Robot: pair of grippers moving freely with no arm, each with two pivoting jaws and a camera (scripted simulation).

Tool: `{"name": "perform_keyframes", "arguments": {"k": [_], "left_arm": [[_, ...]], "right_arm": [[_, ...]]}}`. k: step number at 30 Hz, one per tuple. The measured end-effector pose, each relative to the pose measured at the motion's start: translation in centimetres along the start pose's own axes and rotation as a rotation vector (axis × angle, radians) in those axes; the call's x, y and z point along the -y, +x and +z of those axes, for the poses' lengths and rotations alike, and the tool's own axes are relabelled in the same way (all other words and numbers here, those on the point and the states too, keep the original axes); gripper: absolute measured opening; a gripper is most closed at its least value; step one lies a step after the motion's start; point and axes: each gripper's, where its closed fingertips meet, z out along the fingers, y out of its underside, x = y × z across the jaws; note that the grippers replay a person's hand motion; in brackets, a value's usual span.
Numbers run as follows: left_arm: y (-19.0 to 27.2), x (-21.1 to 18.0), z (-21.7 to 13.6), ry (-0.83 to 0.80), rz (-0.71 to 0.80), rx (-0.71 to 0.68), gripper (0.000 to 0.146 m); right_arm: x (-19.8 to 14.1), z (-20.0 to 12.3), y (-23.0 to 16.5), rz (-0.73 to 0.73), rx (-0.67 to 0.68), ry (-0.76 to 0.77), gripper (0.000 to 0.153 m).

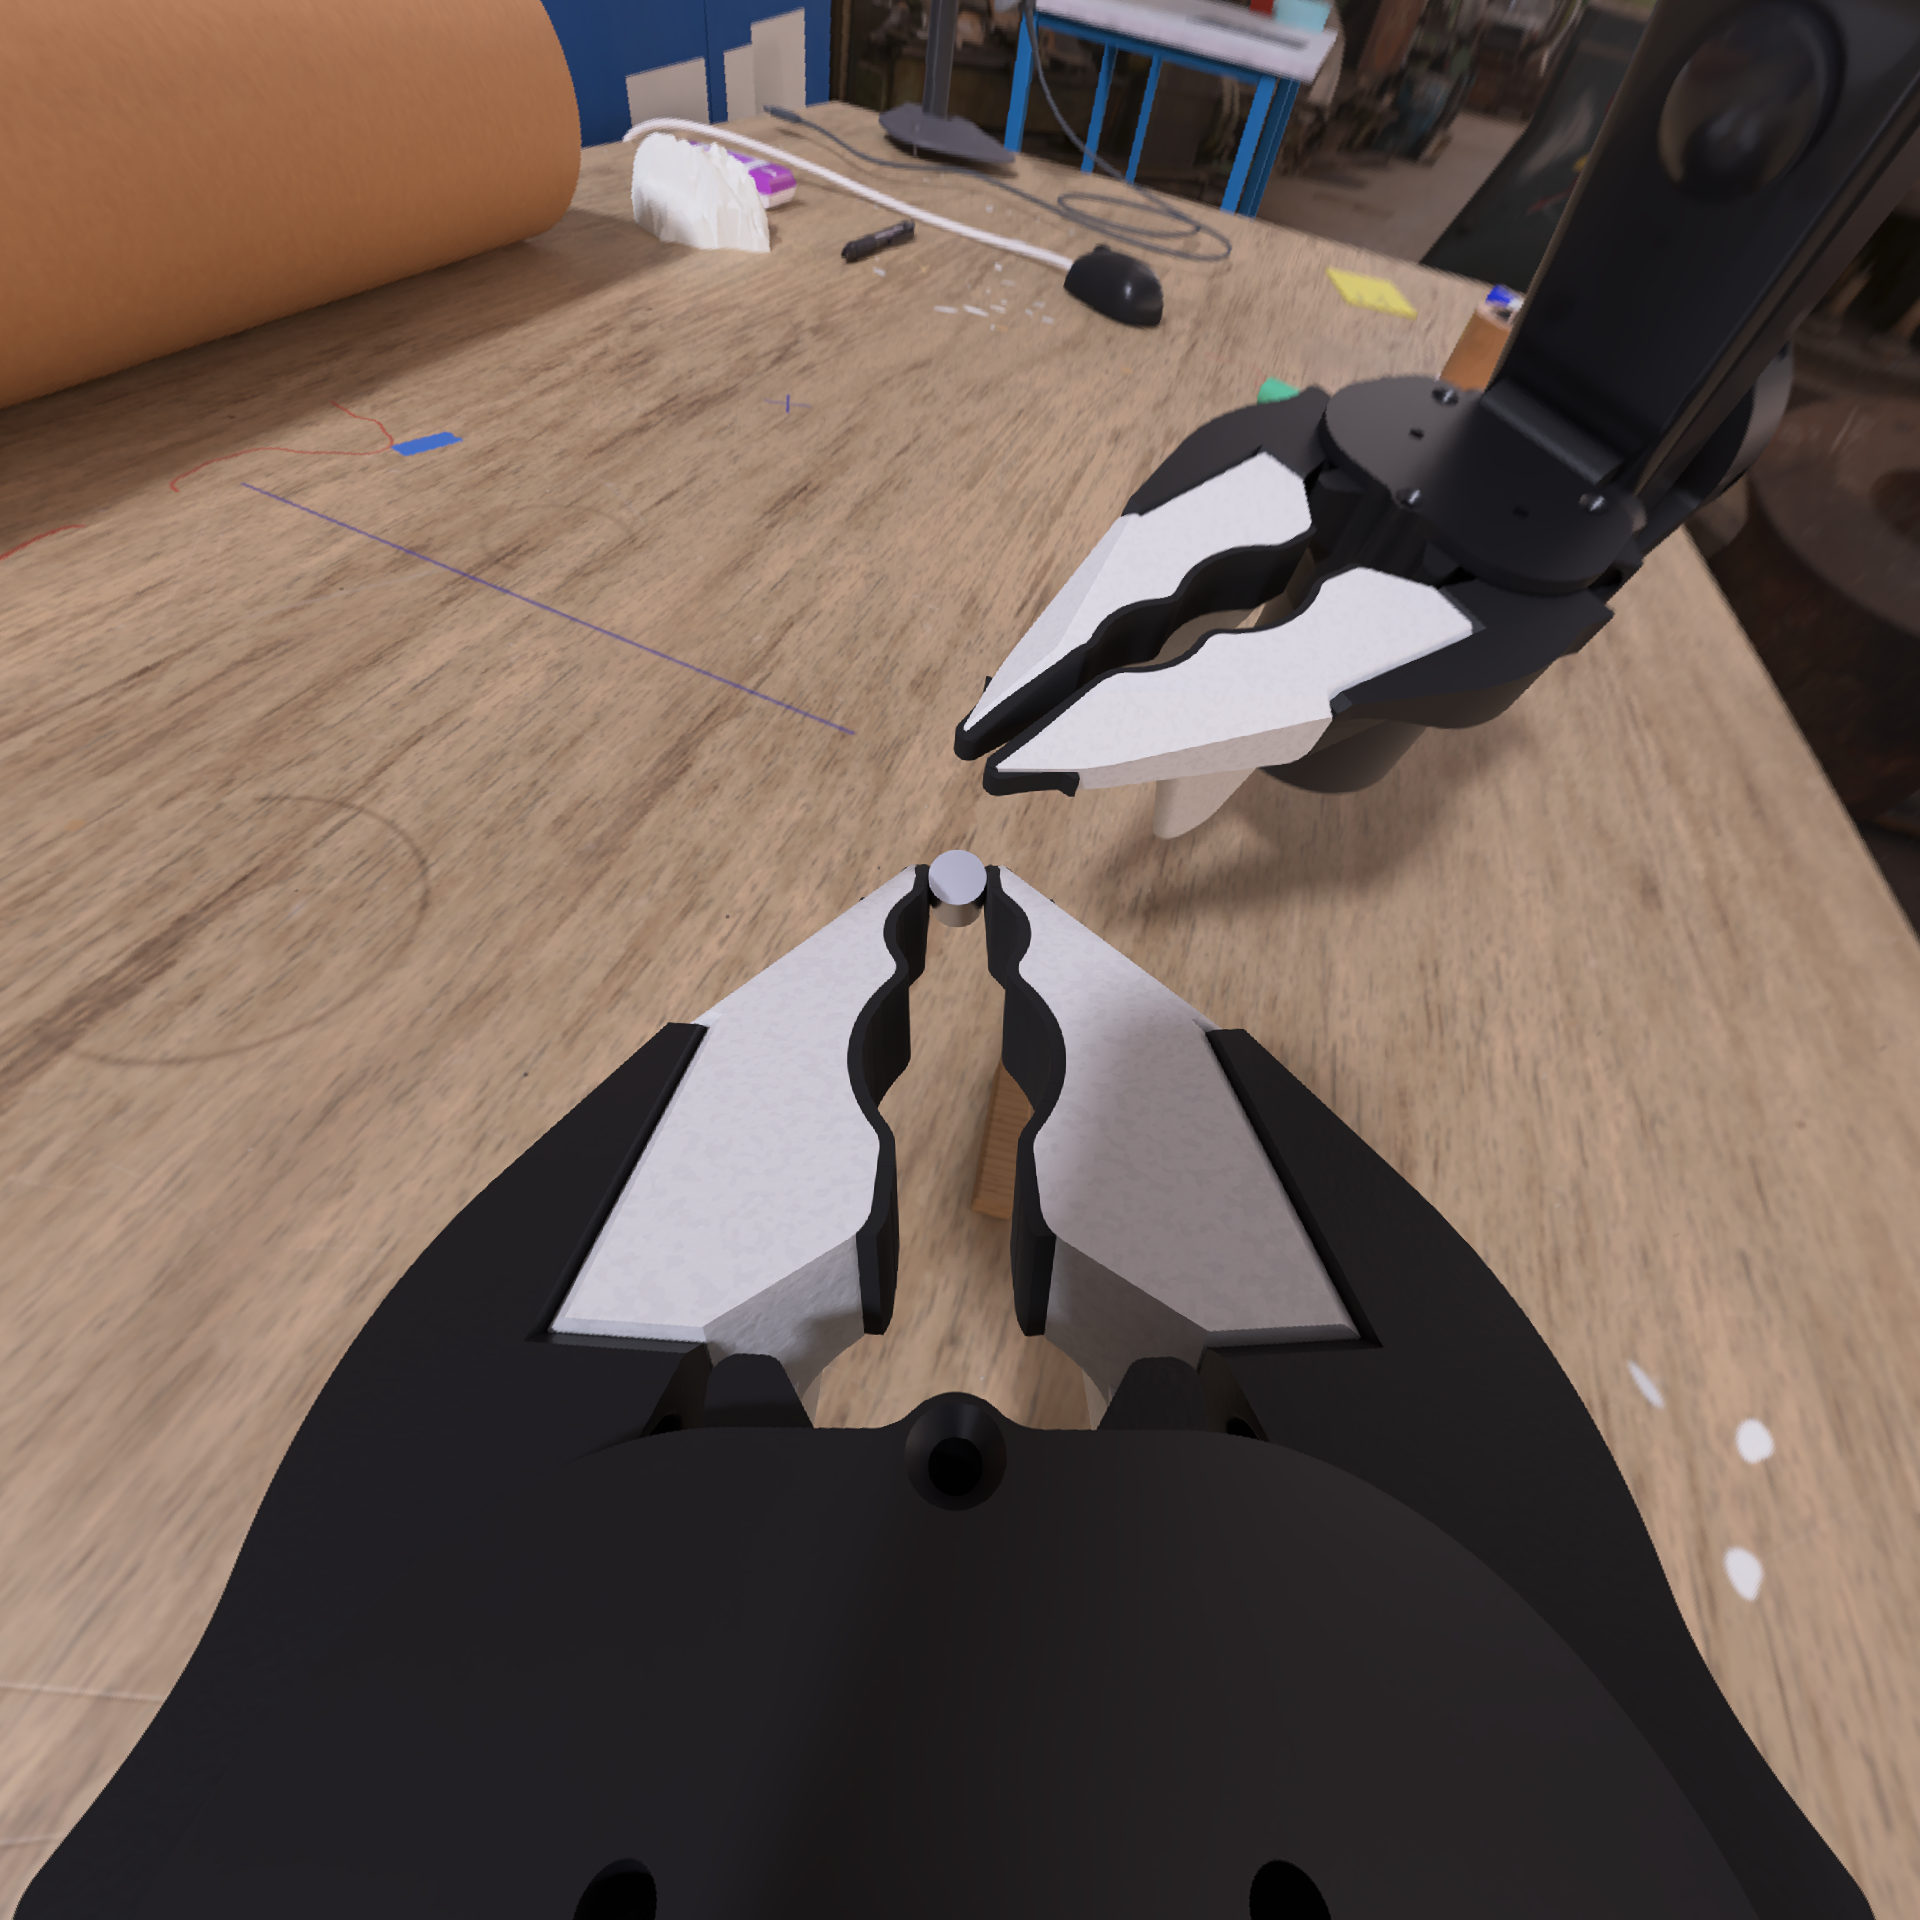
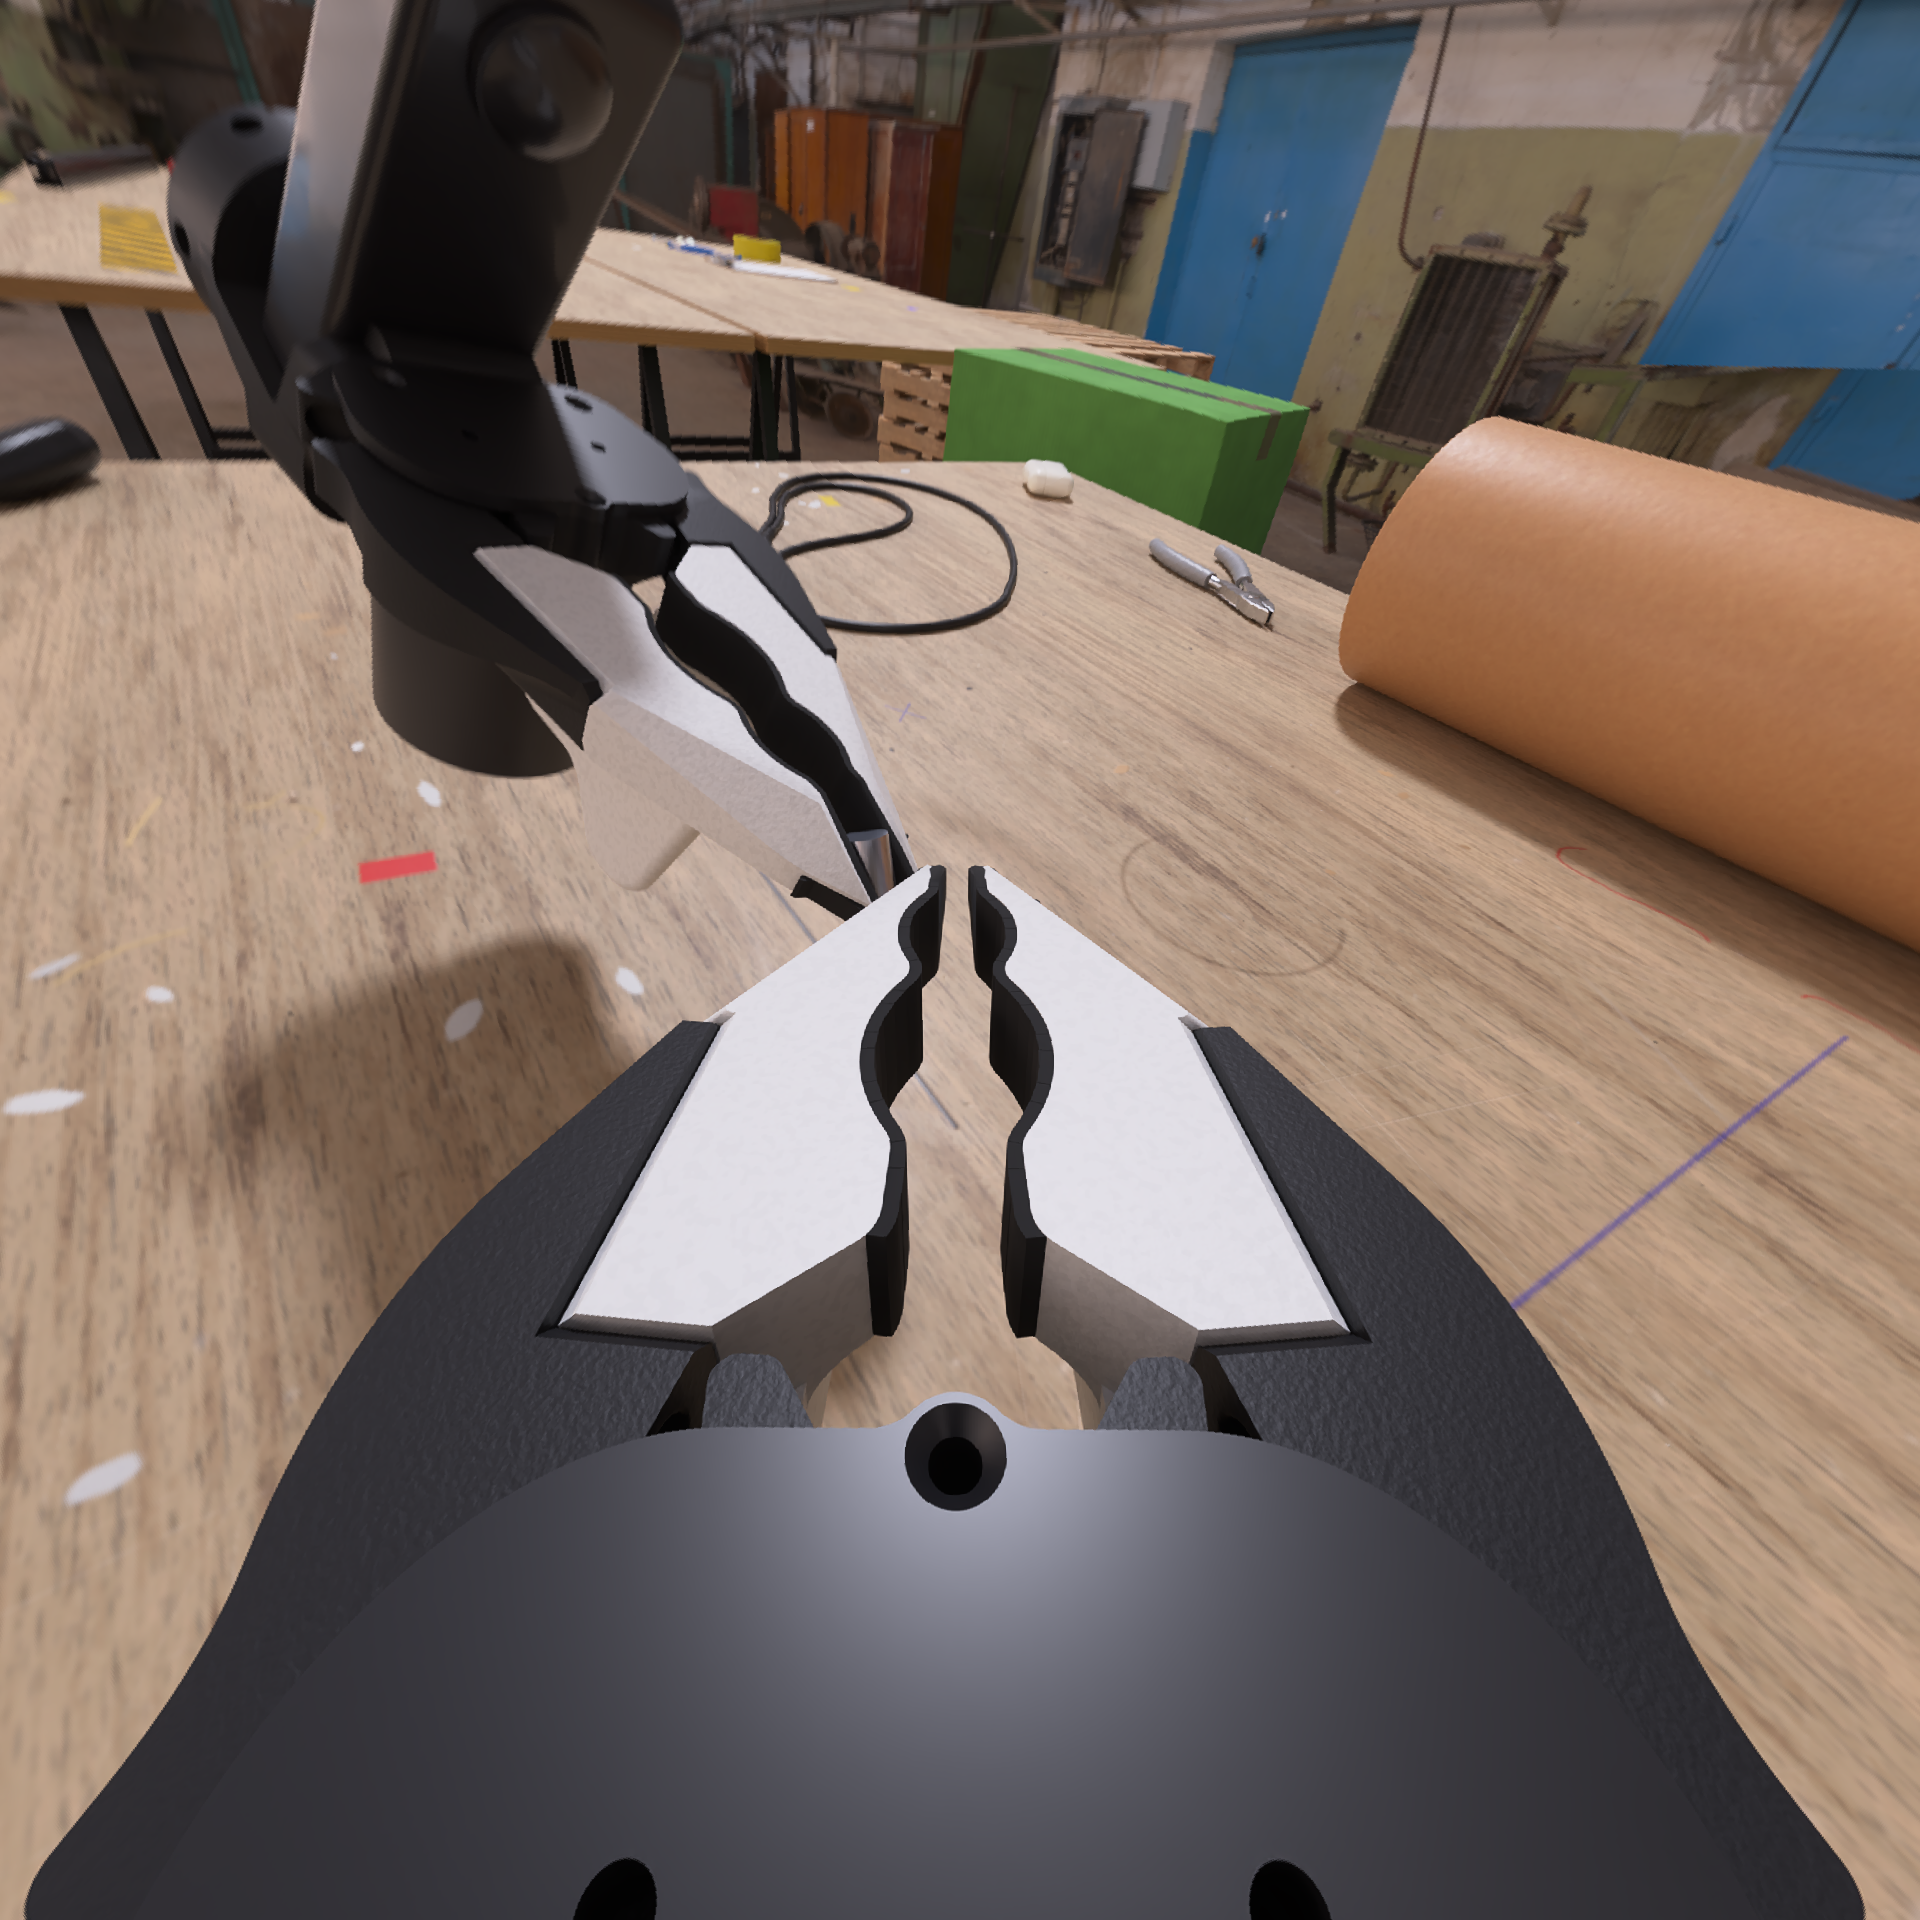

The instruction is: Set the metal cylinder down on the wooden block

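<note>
**Cylinder gripped, block not yet reached**

Left gripper (image 1: 957, 883) is clamped on the metal cylinder (image 1: 957, 878) at its fingertips, centre of the left wrist view, held above the table (image 1: 416, 831). Lift looks done; placing is left. A tan ribbed sliver, probably the wooden block (image 1: 1000, 1153), shows through the finger gap lower down in that view, mostly hidden, so alignment can't be judged.

Right gripper (image 2: 957, 883) holds nothing, fingers nearly together w/ a thin gap. Right wrist view shows the cylinder's shiny side (image 2: 878, 857) between the other gripper's tips, but no block. Left view alone shows the cylinder's round top & the block sliver.
</note>
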Motion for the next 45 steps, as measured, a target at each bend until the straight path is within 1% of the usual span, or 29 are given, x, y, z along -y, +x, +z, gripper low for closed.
{"name": "perform_keyframes", "arguments": {"k": [3,9,11,14,17,19,21,22,23,24,28,31,34,37,39,41,45], "left_arm": [[0.0,-0.5,0.0,-0.041,0.06,0.019,0.01],[0.6,-1.6,0.1,-0.126,0.257,0.042,0.01],[0.8,-1.8,0.3,-0.138,0.272,0.032,0.01],[0.9,-2.3,0.4,-0.167,0.284,0.024,0.01],[0.9,-2.7,0.5,-0.193,0.299,0.033,0.01],[1.0,-3.2,0.7,-0.228,0.336,0.041,0.01],[1.5,-3.4,1.0,-0.229,0.345,0.027,0.01],[1.3,-3.4,1.0,-0.236,0.36,0.045,0.01],[1.3,-3.1,1.0,-0.223,0.343,0.047,0.01],[1.4,-2.7,0.9,-0.202,0.311,0.031,0.01],[1.3,-2.2,0.6,-0.166,0.27,0.02,0.01],[0.7,-3.3,0.6,-0.216,0.248,0.011,0.01],[0.7,-5.3,1.0,-0.318,0.256,-0.02,0.01],[1.2,-6.5,1.3,-0.366,0.261,-0.047,0.01],[1.4,-6.9,1.4,-0.391,0.25,-0.058,0.01],[1.5,-7.2,1.4,-0.401,0.244,-0.064,0.01],[1.5,-7.3,1.4,-0.415,0.243,-0.061,0.01]], "right_arm": [[-0.5,0.0,-0.3,-0.038,0.016,-0.031,0.004],[-1.5,-0.5,-1.0,-0.016,0.147,-0.093,0.003],[-1.8,-0.8,-1.1,-0.042,0.174,-0.109,0.003],[-2.2,-0.8,-1.3,-0.103,0.17,-0.14,0.003],[-2.4,-0.8,-1.4,-0.122,0.162,-0.154,0.003],[-2.4,-0.7,-1.7,-0.143,0.162,-0.158,0.002],[-2.6,-0.5,-2.7,-0.139,0.201,-0.179,0.001],[-2.6,-0.3,-2.6,-0.153,0.181,-0.187,0.0],[-2.6,-0.3,-2.5,-0.156,0.158,-0.189,0.0],[-2.3,-0.4,-2.4,-0.123,0.16,-0.173,0.0],[-1.5,-0.6,-1.8,0.048,0.19,-0.115,0.0],[-1.5,-0.9,-0.6,0.117,0.183,-0.11,0.0],[-0.8,-1.6,1.4,0.133,0.125,-0.071,0.0],[-0.6,-2.3,3.1,0.174,0.08,-0.052,0.0],[-1.0,-2.4,3.5,0.168,0.068,-0.075,0.002],[-1.6,-2.4,3.1,0.137,0.092,-0.119,0.004],[-3.2,-2.5,2.0,0.028,0.141,-0.233,0.008]]}}
